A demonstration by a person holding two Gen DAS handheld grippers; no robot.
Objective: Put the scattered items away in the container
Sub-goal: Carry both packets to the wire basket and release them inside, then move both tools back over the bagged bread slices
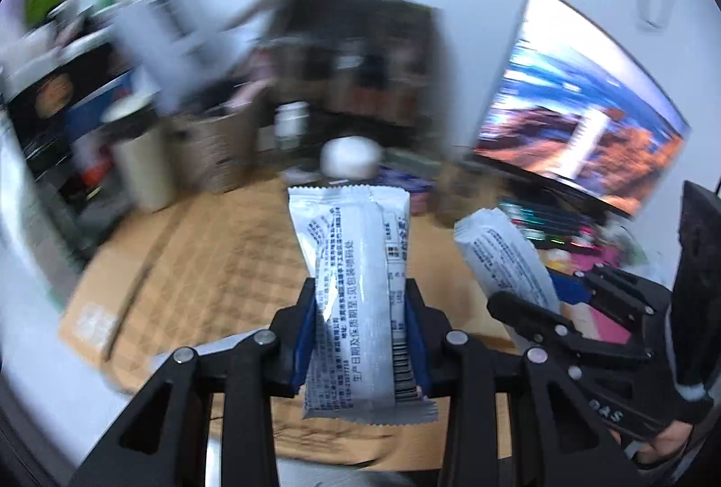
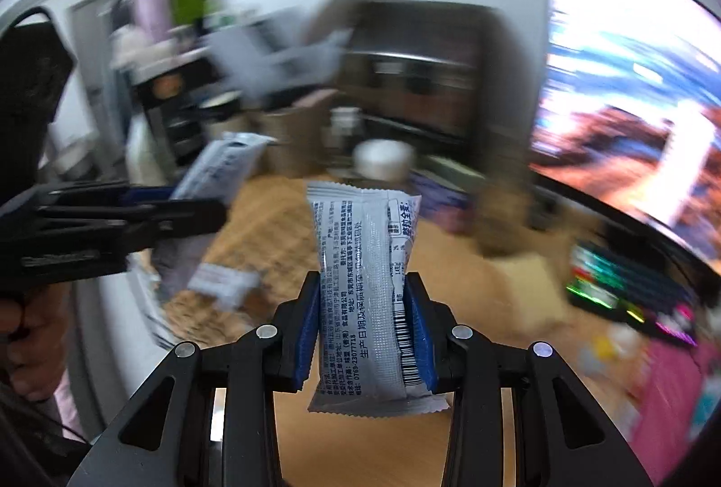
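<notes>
Silver-white foil packets are sitting clamped in both claws — the left gripper (image 1: 360, 334) is pinching one snack packet (image 1: 356, 298) upright above the cardboard sheet (image 1: 216, 261); the right gripper (image 2: 365, 329) is pinching a second packet (image 2: 365, 298) above the wooden desk (image 2: 477, 307).

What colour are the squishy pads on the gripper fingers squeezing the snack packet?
Blue. The right gripper's pads pinching the silver-white printed snack packet show best in the right wrist view.
</notes>
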